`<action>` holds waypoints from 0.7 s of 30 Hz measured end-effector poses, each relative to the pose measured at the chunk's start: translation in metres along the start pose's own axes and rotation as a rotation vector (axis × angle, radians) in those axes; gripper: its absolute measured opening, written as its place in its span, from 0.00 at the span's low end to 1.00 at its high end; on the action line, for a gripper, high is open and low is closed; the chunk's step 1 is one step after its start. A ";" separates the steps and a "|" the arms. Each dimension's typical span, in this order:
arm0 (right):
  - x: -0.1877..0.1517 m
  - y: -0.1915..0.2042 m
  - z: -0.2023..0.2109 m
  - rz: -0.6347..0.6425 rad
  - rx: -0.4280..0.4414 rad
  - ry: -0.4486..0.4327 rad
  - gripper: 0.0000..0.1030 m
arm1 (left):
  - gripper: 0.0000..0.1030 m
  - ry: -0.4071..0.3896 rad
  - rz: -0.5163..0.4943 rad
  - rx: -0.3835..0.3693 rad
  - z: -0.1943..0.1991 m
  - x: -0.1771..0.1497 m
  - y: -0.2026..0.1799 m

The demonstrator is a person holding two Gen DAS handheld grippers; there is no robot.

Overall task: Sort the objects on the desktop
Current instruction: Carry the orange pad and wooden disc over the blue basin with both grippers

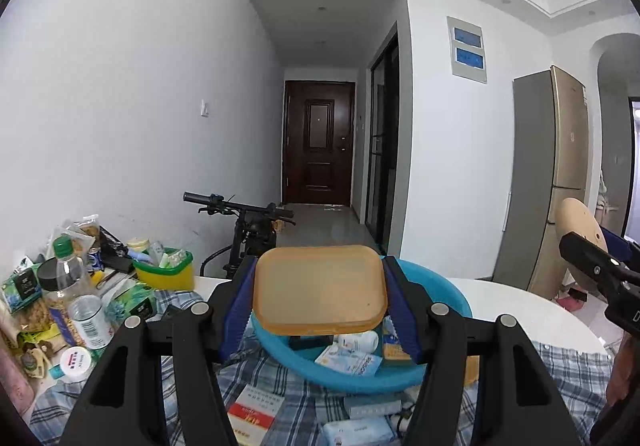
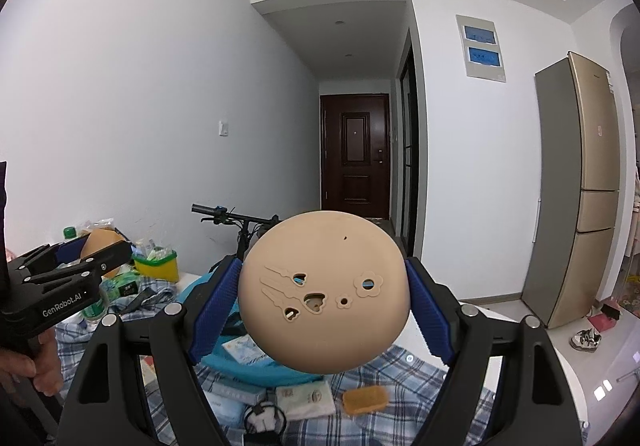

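Between the blue pads of the left gripper [image 1: 320, 302] sits a translucent orange tray [image 1: 320, 292], clamped by its two short ends and held up above the blue basin [image 1: 452, 298] of small boxes. The right gripper [image 2: 324, 306] is likewise clamped, on a tan dome-shaped lid [image 2: 324, 290] with flower cut-outs, raised over the same basin and the checked cloth [image 2: 400, 366] covering the bench. An orange sponge-like block [image 2: 366, 400] lies on the cloth below, and bottles and packets crowd the left end beside a yellow-green caddy [image 1: 164, 274].

Both grips look marginal. The dome's curved sides give the pads little to bite, so it could squirt out and drop into the basin. The tray, pinched only at its ends, might bow and spring free if squeezed or tilted.
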State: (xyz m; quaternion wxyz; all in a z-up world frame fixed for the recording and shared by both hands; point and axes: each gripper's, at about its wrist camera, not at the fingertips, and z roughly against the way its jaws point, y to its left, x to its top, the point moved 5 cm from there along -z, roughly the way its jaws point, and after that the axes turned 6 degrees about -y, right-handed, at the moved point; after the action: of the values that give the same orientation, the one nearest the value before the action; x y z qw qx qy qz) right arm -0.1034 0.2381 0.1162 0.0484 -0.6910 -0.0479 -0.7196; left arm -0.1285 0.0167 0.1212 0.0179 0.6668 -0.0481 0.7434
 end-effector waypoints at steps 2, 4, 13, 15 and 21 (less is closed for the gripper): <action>0.002 -0.001 -0.008 0.004 0.001 0.006 0.78 | 0.61 -0.003 -0.001 0.002 -0.012 0.003 -0.001; 0.004 -0.002 -0.016 0.007 0.000 0.004 0.78 | 0.61 -0.010 -0.001 0.011 -0.022 0.007 0.001; 0.014 -0.003 -0.052 0.021 -0.009 0.004 0.78 | 0.62 0.026 0.012 0.000 -0.075 0.013 0.003; 0.015 -0.006 -0.062 0.013 -0.010 0.008 0.78 | 0.61 0.030 0.010 0.001 -0.088 0.013 0.002; 0.020 -0.014 -0.098 -0.018 -0.004 0.014 0.78 | 0.61 0.023 0.017 0.006 -0.119 0.015 0.003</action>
State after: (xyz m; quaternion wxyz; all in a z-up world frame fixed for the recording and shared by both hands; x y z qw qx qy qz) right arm -0.2026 0.2382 0.1323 0.0410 -0.6856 -0.0521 -0.7249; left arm -0.2482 0.0241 0.1230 0.0100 0.6580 -0.0515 0.7512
